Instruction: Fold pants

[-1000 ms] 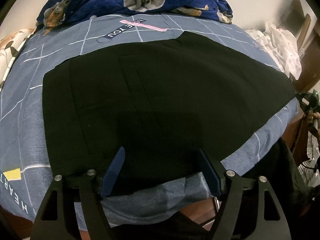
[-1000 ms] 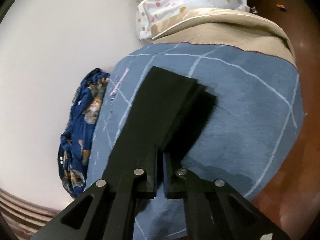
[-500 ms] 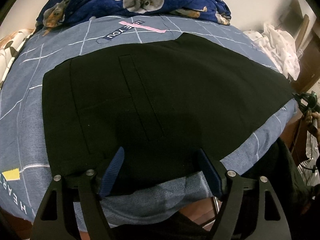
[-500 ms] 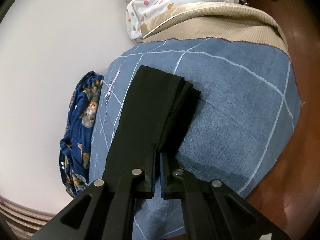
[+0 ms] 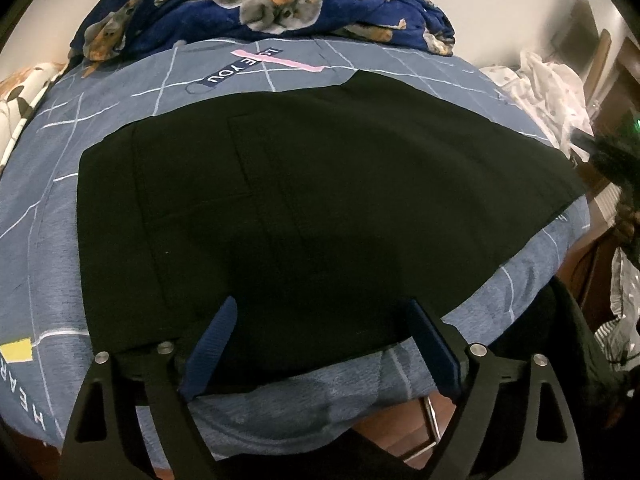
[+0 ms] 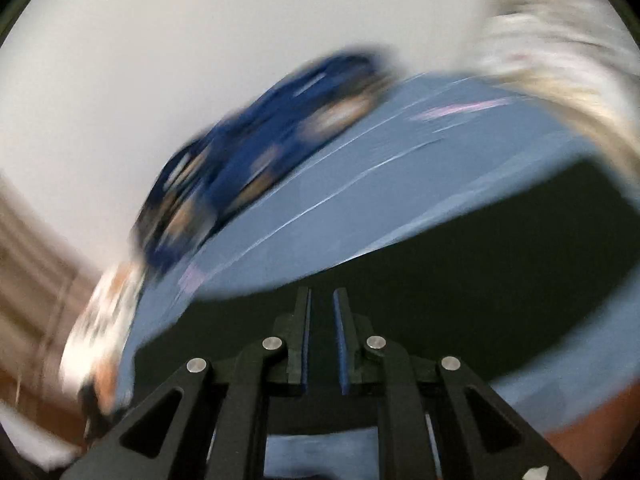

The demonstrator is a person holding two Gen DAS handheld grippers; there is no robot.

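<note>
A bed with a blue sheet (image 5: 120,152) crossed by thin white lines fills most of the left wrist view, a pale wall (image 5: 500,12) behind it; brown wood shows below the sheet's near edge; the right wrist view is smeared by motion blur. A dark blue blanket (image 5: 256,4) printed with animals lies heaped along the far edge of the bed; a white crumpled cloth (image 5: 548,92) sits past the right edge. The black pants (image 5: 320,208) lie flat across the middle of the sheet, reaching from near the left edge to the right edge, smooth, with faint seam lines. The left gripper (image 5: 320,344) hovers over the pants' near edge, jaws spread wide, holding nothing; the right gripper (image 6: 321,336) is over the black cloth, its jaws a narrow gap apart with nothing visible between them.
</note>
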